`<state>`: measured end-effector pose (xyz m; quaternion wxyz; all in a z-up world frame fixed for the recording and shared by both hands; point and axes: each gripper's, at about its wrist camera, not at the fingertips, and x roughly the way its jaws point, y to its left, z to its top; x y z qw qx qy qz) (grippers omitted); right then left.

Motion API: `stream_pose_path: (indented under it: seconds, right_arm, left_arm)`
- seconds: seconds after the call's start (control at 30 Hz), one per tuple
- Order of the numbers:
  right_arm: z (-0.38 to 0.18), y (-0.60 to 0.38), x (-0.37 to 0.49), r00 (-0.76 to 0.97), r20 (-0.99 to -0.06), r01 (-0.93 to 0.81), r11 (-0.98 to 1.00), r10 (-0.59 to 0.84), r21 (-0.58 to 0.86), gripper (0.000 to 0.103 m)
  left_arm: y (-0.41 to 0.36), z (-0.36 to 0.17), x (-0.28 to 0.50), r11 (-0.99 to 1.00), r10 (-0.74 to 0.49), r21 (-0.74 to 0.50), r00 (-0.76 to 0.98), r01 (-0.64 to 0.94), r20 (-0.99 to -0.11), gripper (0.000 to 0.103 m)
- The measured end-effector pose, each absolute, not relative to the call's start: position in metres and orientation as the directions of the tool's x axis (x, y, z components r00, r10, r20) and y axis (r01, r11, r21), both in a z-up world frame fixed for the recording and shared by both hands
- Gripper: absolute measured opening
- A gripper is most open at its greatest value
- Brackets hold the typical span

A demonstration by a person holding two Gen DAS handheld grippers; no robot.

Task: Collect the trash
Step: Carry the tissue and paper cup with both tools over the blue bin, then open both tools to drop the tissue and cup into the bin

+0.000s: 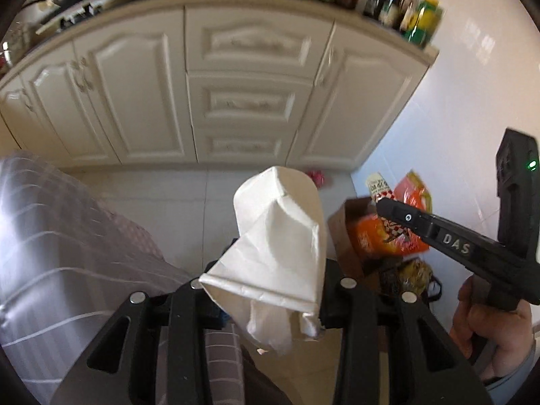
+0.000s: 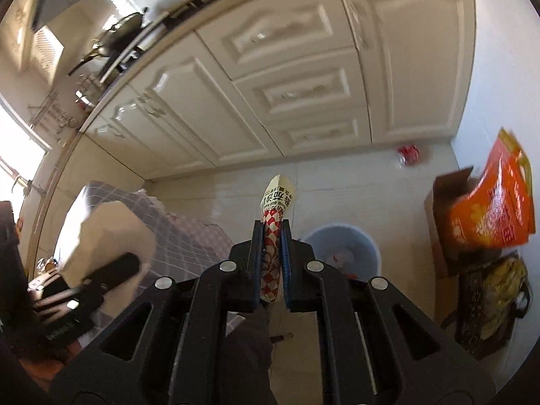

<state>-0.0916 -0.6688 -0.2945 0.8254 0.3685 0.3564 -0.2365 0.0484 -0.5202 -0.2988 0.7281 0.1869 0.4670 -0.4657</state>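
Overhead of pale floor tiles [image 2: 337, 175], both grippers angled steeply downward in front of cream panelled kitchen cabinets [image 1: 249, 84]. Off to the right against the wall, a brown cardboard box [image 2: 438, 219] stuffed with an orange printed plastic bag [image 2: 492, 209]; closer in, a round pale-blue plastic waste bin [image 2: 341, 246] just beyond the right gripper [image 2: 273, 263] — judged the drop point. Clamped in the left gripper [image 1: 266, 290], a crumpled white paper bag [image 1: 280, 236], jaws partly closed onto its creased lower end, body of the bag standing up and forward. Pinched flat in the right gripper, jaws fully closed on it, a narrow paper wrapper with red-and-white checks and printed text [image 2: 275, 216], tip projecting past the fingertips. Best handled by bringing each piece squarely over the bin mouth before letting go, wrapper probably first given its nearer position; light paper likely to drift, so a low release advisable. Also worth noting: a small red crumpled scrap [image 2: 408, 153] on the floor by the cabinet base, apparently not yet collected. Visible in the left view, a hand [image 1: 489, 320] wrapped around the right gripper's handle.
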Motion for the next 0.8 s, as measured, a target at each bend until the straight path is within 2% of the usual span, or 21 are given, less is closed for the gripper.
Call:
stream_pose_path:
  seconds: [0.3, 0.43, 0.47, 0.53, 0.57, 0.6, 0.67, 0.8]
  right_arm:
    - [-0.352, -0.7, -0.082, 0.6, -0.799, 0.686, 0.539, -0.04, 0.488, 0.01]
    - [-0.366, -0.708, -0.08, 0.591, -0.807, 0.702, 0.505, -0.02, 0.502, 0.014]
    - [-0.371, -0.711, -0.08, 0.587, -0.809, 0.709, 0.491, -0.014, 0.506, 0.018]
    - [-0.375, -0.715, -0.082, 0.591, -0.806, 0.714, 0.471, -0.009, 0.518, 0.034]
    - [-0.377, -0.716, -0.084, 0.592, -0.806, 0.719, 0.462, -0.016, 0.519, 0.066]
    - [-0.377, -0.717, -0.085, 0.598, -0.801, 0.72, 0.457, -0.027, 0.522, 0.077]
    - [-0.378, -0.718, -0.088, 0.603, -0.798, 0.723, 0.444, -0.029, 0.53, 0.077]
    - [-0.375, -0.716, -0.092, 0.598, -0.8, 0.733, 0.44, -0.054, 0.518, 0.092]
  left_arm:
    - [-0.575, -0.373, 0.052, 0.505, -0.358, -0.179, 0.016, 0.844, -0.934, 0.037]
    - [-0.594, -0.391, 0.057, 0.495, -0.323, -0.188, -0.022, 0.848, -0.946, 0.045]
    - [-0.597, -0.394, 0.058, 0.494, -0.316, -0.189, -0.027, 0.849, -0.949, 0.059]
    - [-0.599, -0.397, 0.06, 0.505, -0.304, -0.186, -0.028, 0.843, -0.952, 0.08]
    - [-0.598, -0.395, 0.062, 0.512, -0.303, -0.177, -0.016, 0.841, -0.953, 0.083]
    - [-0.597, -0.392, 0.063, 0.512, -0.313, -0.176, -0.008, 0.84, -0.95, 0.083]
    - [-0.595, -0.388, 0.065, 0.515, -0.32, -0.171, 0.004, 0.84, -0.947, 0.086]
    - [-0.589, -0.376, 0.071, 0.543, -0.324, -0.147, 0.045, 0.827, -0.945, 0.087]
